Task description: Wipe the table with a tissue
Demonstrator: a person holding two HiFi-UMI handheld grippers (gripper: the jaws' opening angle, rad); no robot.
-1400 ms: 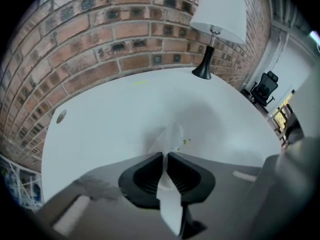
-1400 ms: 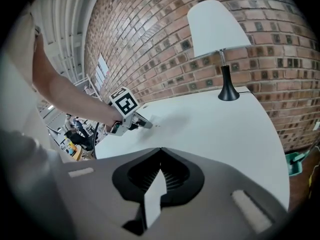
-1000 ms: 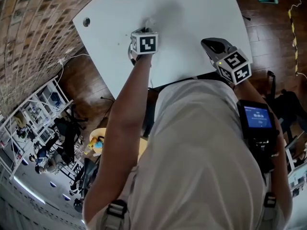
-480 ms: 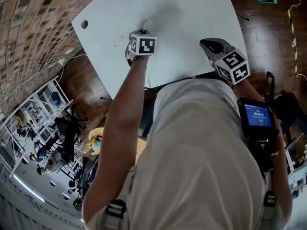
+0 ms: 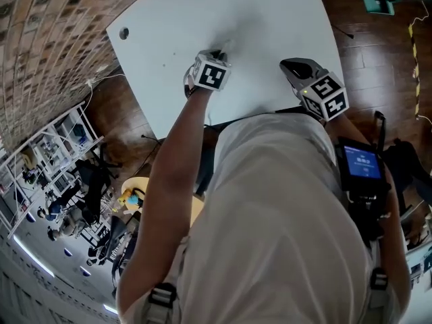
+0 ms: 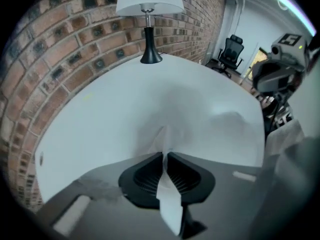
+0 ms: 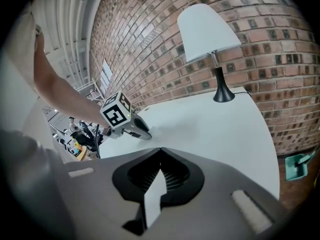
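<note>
Pressure is what this stroke needs. The left claw pinches the tissue in a narrow grip, and its jaws have just been easing apart with the tissue between them. I judge the grip wants firming so the sheet does not slip out. Keep the claw steep and the free fold flat on the worktop, and sweep in overlapping passes out toward the edges. The tissue lies a little inside the near edge, about midway along it. The right claw hangs over the near edge toward the right corner, jaws together at the tips, with nothing poking past them.

The left gripper view shows the pinch and the crumpled fold, which the head view mostly hides under the marker cube. Both gripper views show the lamp at the far edge, which the head view leaves out. The head view shows how both claws stand against the near edge.
</note>
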